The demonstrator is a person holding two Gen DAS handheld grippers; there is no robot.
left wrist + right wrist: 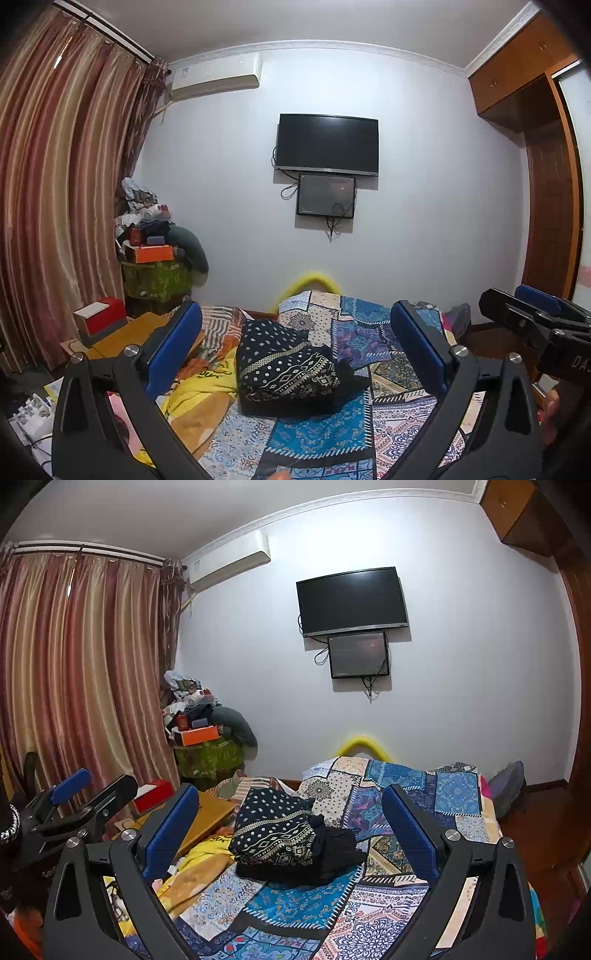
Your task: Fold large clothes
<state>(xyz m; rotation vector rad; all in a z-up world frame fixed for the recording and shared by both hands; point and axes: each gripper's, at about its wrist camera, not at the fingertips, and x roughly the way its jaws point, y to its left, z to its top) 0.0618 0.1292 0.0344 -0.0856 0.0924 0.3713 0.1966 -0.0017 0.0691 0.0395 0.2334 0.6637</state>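
A folded dark navy garment with white dots and a patterned band (284, 365) lies on the patchwork bedspread (317, 432); it also shows in the right wrist view (280, 838), with a black part spilling to its right. My left gripper (295, 354) is open and empty, held above the bed, with the garment seen between its blue pads (173, 350). My right gripper (290, 834) is open and empty too, raised beside the left one. The right gripper shows at the right edge of the left wrist view (535, 314); the left gripper shows at the left of the right wrist view (85, 794).
Yellow and orange cloth (199, 391) lies at the bed's left edge. A wooden bedside table with a red box (99, 317) stands left. A pile of clutter (155, 236) sits in the corner by the curtains. A TV (327, 144) hangs on the wall; a wardrobe (546, 184) stands right.
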